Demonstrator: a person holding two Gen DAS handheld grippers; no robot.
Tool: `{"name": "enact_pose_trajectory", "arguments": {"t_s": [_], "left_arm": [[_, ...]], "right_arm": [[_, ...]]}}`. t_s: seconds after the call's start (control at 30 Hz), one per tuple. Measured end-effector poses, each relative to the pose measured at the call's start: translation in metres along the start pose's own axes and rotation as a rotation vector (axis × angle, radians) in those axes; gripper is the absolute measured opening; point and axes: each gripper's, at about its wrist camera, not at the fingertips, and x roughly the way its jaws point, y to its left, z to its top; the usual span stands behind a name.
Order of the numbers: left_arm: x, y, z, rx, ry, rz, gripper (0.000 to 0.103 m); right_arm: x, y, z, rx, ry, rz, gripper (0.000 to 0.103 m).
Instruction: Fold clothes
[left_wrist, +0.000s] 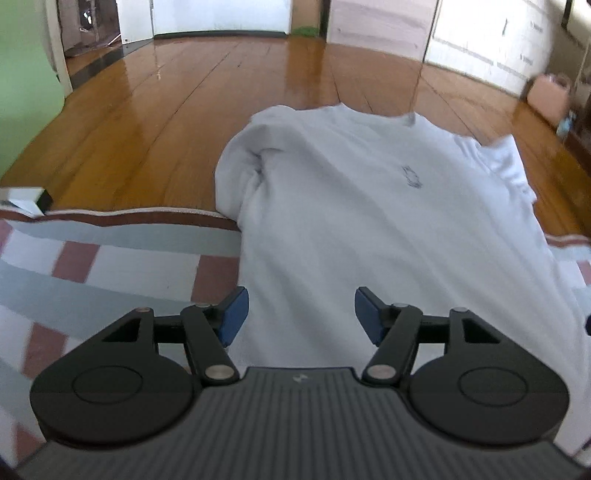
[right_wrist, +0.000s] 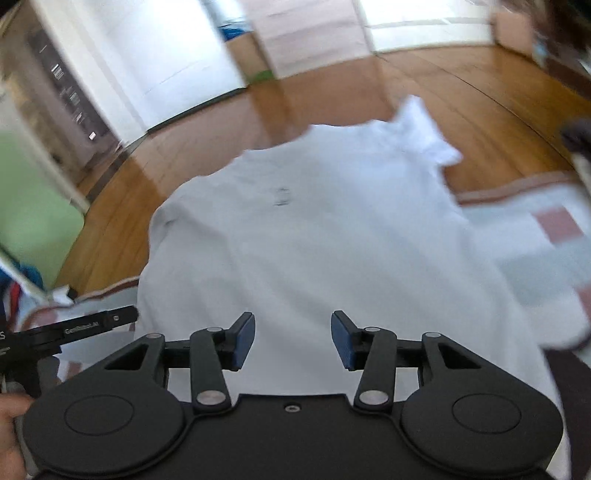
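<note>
We have the white shirt (left_wrist: 369, 221) spread lengthwise in front of us, its near part lying on a checked mat (left_wrist: 110, 266) of grey, white and reddish squares and its far part, collar end included, running off the mat's brown-edged border onto the polished wooden floor (left_wrist: 184, 92). Both of our grippers hang above the near end of the cloth with nothing between the fingers: the left gripper (left_wrist: 301, 314) has its blue pads well apart over the shirt's left half, and the right gripper (right_wrist: 292, 339) likewise stands open over the cloth, so neither has any hold on the garment. The biggest risk, as we judge it, is a fold started on an untidy base. The left shoulder is bunched into a rounded lump (left_wrist: 251, 166) and the right sleeve (right_wrist: 424, 136) is crumpled outward onto the floor, so any fold made now would probably trap those wrinkles and come out lopsided. A second risk lies in the grasp: if we close the fingers too deep we could pinch the mat along with the shirt, and if too shallow we might catch only the top layer, leaving the back panel to drag and twist. Because the far half rests on slick floor, a pull could slide the whole shirt instead of folding it. The right-wrist view is blurred, so we cannot read the hem's exact line.
</note>
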Motion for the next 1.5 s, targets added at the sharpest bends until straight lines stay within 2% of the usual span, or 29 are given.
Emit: {"name": "enact_pose_trajectory", "arguments": {"t_s": [0.07,0.13,0.2,0.23,0.33,0.37,0.47,0.5,0.53,0.57,0.6,0.63,0.7,0.73,0.8,0.87,0.93,0.97,1.13,1.23,1.37,1.43,1.5], "left_arm": [[0.019,0.029,-0.005,-0.054,0.021,0.017,0.063],[0.030,0.061,0.002,-0.171,0.027,0.050,0.063],[0.042,0.096,0.011,-0.339,0.010,-0.001,0.063],[0.049,0.107,0.015,-0.384,0.025,-0.014,0.063],[0.067,0.126,0.024,-0.436,0.094,-0.041,0.062],[0.067,0.128,0.025,-0.426,0.107,-0.066,0.061],[0.071,0.133,0.023,-0.454,0.142,-0.277,0.061],[0.075,0.135,0.021,-0.474,0.163,-0.320,0.059],[0.078,0.136,0.019,-0.488,0.172,-0.343,0.058],[0.080,0.136,0.016,-0.498,0.176,-0.359,0.056],[0.082,0.137,0.013,-0.508,0.181,-0.375,0.047],[0.086,0.137,0.012,-0.514,0.188,-0.408,0.041],[0.091,0.139,0.011,-0.526,0.205,-0.488,0.041],[0.092,0.141,0.012,-0.544,0.208,-0.503,0.039],[0.094,0.147,0.012,-0.588,0.196,-0.483,0.039],[0.095,0.157,0.011,-0.629,0.175,-0.396,0.039],[0.093,0.166,0.012,-0.639,0.137,-0.313,0.031],[0.091,0.168,0.012,-0.652,0.119,-0.286,0.031],[0.085,0.182,0.007,-0.745,0.065,-0.231,0.032],[0.082,0.194,0.005,-0.785,0.054,-0.218,0.032],[0.088,0.190,0.004,-0.807,0.073,-0.235,0.032],[0.087,0.184,0.008,-0.784,0.095,-0.225,0.035],[0.089,0.180,0.014,-0.724,0.106,-0.184,0.035]], "right_arm": [[0.022,0.014,-0.001,-0.044,-0.006,0.032,0.051],[0.040,0.023,-0.002,-0.060,-0.012,0.074,0.051],[0.056,0.026,-0.004,-0.049,-0.003,0.124,0.051],[0.060,0.030,-0.006,-0.058,0.007,0.137,0.051],[0.073,0.039,-0.009,-0.088,0.036,0.173,0.051],[0.077,0.042,-0.011,-0.098,0.046,0.186,0.051],[0.087,0.059,-0.005,-0.134,0.067,0.255,0.051],[0.090,0.066,-0.003,-0.145,0.072,0.280,0.051],[0.092,0.072,0.000,-0.147,0.077,0.297,0.049],[0.095,0.078,0.003,-0.149,0.082,0.313,0.043],[0.098,0.082,0.007,-0.137,0.088,0.325,0.037],[0.101,0.086,0.011,-0.124,0.094,0.336,0.035],[0.110,0.095,0.028,-0.103,0.124,0.348,0.035],[0.117,0.105,0.042,-0.115,0.148,0.363,0.035],[0.132,0.126,0.070,-0.143,0.195,0.397,0.036],[0.150,0.154,0.095,-0.198,0.247,0.422,0.037],[0.172,0.191,0.110,-0.314,0.272,0.391,0.040],[0.184,0.209,0.114,-0.381,0.283,0.373,0.040],[0.245,0.271,0.104,-0.610,0.341,0.243,0.041],[0.269,0.281,0.094,-0.672,0.382,0.152,0.043],[0.271,0.263,0.087,-0.699,0.395,0.049,0.044],[0.266,0.252,0.084,-0.725,0.389,0.024,0.047],[0.265,0.245,0.079,-0.747,0.400,0.021,0.049]]}}
